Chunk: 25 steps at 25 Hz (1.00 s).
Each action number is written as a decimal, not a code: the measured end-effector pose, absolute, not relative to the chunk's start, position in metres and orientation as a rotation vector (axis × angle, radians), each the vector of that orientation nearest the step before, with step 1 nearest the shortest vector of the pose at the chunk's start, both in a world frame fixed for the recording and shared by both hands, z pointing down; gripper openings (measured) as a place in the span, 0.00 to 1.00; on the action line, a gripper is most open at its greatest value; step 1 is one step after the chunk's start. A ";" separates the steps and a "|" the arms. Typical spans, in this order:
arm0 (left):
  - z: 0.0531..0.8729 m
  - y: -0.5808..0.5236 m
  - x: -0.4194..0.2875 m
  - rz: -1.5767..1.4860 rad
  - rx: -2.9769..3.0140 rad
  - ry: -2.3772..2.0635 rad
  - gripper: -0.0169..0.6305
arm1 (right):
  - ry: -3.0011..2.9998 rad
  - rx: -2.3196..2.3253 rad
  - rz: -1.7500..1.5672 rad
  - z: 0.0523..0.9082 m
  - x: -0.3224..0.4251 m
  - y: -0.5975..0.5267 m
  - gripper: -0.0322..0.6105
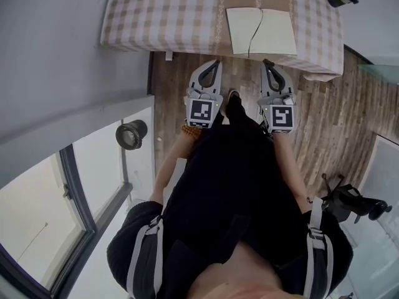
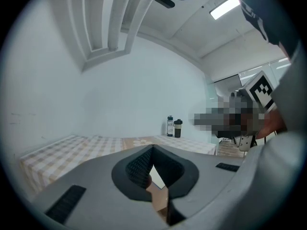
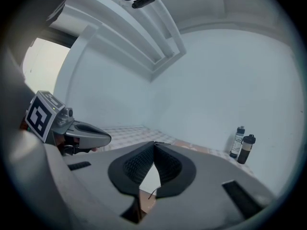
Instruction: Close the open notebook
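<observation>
Standing at the near edge of the desk, you hold the left gripper and right gripper side by side over the wood floor, both aimed at the notebook. The notebook lies open and flat, pages up, a thin dark cord running down near its fold, close to the desk edge nearest you. Neither gripper touches it; both are short of it, the right one roughly in line with its fold and the left one off to its left.

Left fingers are pressed tip to tip with nothing between them. Right fingers are the same, closed and empty, with a white slice of the notebook showing past them. Closed tips probably suit this job: you need a thin point to slip under a cover edge and flip it, not a pinch.

A dark bottle and a pale bottle stand well beyond the notebook at the far right corner, out of the flip path. Nothing has been done yet.
</observation>
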<state>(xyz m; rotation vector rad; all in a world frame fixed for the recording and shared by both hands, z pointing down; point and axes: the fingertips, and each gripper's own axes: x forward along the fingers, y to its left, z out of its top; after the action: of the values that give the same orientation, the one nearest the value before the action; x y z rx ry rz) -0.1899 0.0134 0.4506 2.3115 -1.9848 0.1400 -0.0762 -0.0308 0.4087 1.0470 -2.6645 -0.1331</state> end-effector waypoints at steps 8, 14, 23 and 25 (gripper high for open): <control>0.453 -0.018 -0.188 0.240 2.252 -2.024 0.05 | -2.722 1.023 -0.068 0.417 -0.065 -0.070 0.06; 0.466 -0.043 -0.188 0.271 2.152 -2.091 0.05 | -2.798 0.913 -0.058 0.434 -0.067 -0.108 0.06; 0.492 -0.056 -0.168 0.168 2.070 -2.040 0.05 | -2.792 0.827 -0.019 0.461 -0.045 -0.124 0.06; 0.500 -0.063 -0.167 0.160 2.086 -2.004 0.05 | -2.776 0.838 -0.034 0.467 -0.047 -0.134 0.06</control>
<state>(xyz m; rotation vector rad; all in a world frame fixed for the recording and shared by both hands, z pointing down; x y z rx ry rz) -0.1667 -0.0635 0.4997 2.0856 -2.0040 0.1597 -0.0470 -0.1339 0.4666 0.8381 -2.7763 -0.0335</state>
